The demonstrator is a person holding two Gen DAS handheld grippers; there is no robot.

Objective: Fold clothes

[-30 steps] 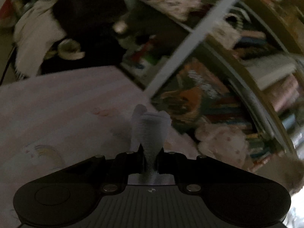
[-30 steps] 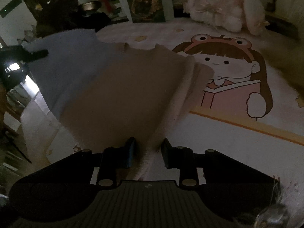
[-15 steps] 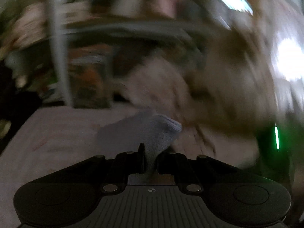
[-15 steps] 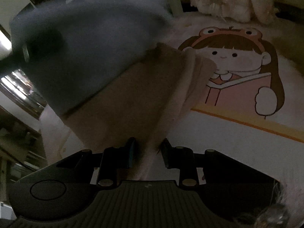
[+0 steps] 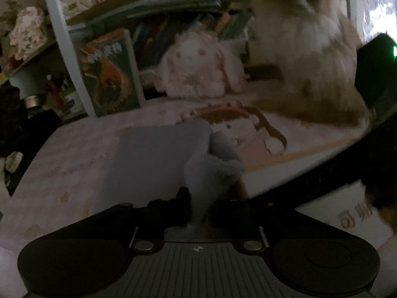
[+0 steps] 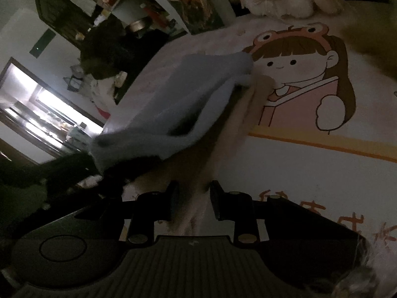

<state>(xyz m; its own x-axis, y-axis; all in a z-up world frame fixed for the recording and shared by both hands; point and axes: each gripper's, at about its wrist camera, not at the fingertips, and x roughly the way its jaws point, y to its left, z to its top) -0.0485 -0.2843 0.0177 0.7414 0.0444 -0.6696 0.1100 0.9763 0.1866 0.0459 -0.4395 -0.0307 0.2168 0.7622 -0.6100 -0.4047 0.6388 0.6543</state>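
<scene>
blue-grey fleece garment (image 6: 173,104) draped over pink printed blanket (image 6: 297,164), tan inner side (image 6: 223,134) showing along its right edge. far end touching cartoon girl print (image 6: 305,74) at the hair. in left wrist view, same garment (image 5: 153,159) lying mostly flat on blanket (image 5: 74,168), one bunched corner lifted off the surface.

left gripper (image 5: 198,206) clamped narrow on that bunched blue corner, cloth filling the gap between the jaws. right gripper (image 6: 192,193) pinching the tan edge, jaws pressed on a fold of it, cloth running down toward the camera.

pink plush rabbit (image 5: 201,72) seated at far edge of blanket, just beyond cartoon print (image 5: 238,129). large tan fluffy plush (image 5: 310,47) to its right, blurred. illustrated book cover (image 5: 111,72) upright left of rabbit, beside white post (image 5: 67,47). shelf of books (image 5: 186,24) behind. lit doorway (image 6: 49,114) at left of right wrist view. lighting dim, detail limited.
</scene>
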